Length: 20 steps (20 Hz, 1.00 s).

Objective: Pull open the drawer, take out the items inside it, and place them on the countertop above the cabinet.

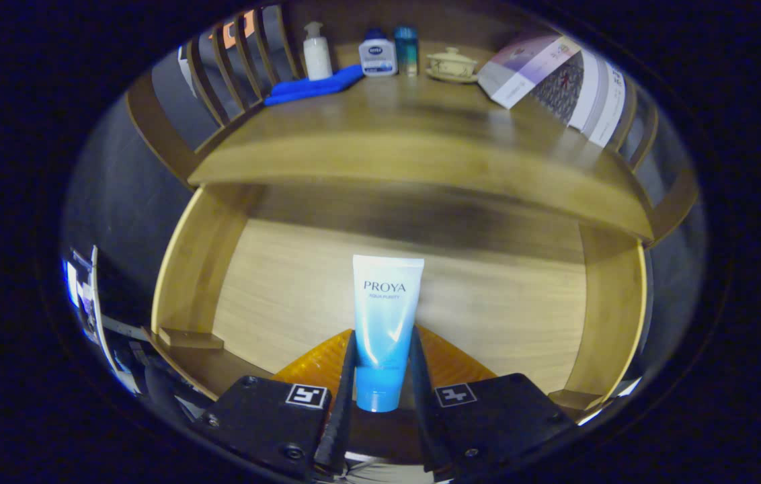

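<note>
A white-to-blue cosmetic tube stands between my two fingers, cap end toward me. My gripper is shut on the tube, one finger pressing each side of its lower half. Below and around it lies the pulled-open wooden drawer, whose light wooden floor shows beyond the tube. The tube seems held a little above the drawer floor. Above the drawer runs the wooden countertop of the cabinet.
At the back of the countertop stand a white pump bottle, a blue cloth, a small white jar, a teal bottle, a lidded ceramic cup and a leaning box. Wooden slat rails flank the countertop.
</note>
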Each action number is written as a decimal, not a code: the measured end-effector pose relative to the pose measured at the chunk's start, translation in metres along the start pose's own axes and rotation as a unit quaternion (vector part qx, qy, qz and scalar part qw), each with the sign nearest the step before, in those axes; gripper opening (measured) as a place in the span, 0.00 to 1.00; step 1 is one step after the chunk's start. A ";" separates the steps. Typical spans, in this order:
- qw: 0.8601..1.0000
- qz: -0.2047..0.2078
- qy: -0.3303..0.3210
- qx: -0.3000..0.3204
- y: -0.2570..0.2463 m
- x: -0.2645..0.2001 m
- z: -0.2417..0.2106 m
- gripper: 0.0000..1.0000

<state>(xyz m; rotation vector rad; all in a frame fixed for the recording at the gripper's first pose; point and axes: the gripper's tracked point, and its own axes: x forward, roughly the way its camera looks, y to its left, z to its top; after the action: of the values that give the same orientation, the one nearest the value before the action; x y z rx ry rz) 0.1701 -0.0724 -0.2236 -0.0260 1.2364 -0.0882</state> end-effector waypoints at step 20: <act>0.994 -0.050 -0.083 0.052 -0.019 -0.027 0.181 0.45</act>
<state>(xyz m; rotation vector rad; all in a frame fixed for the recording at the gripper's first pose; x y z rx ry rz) 0.3311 -0.0945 -0.1379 -0.0042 1.0636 -0.2328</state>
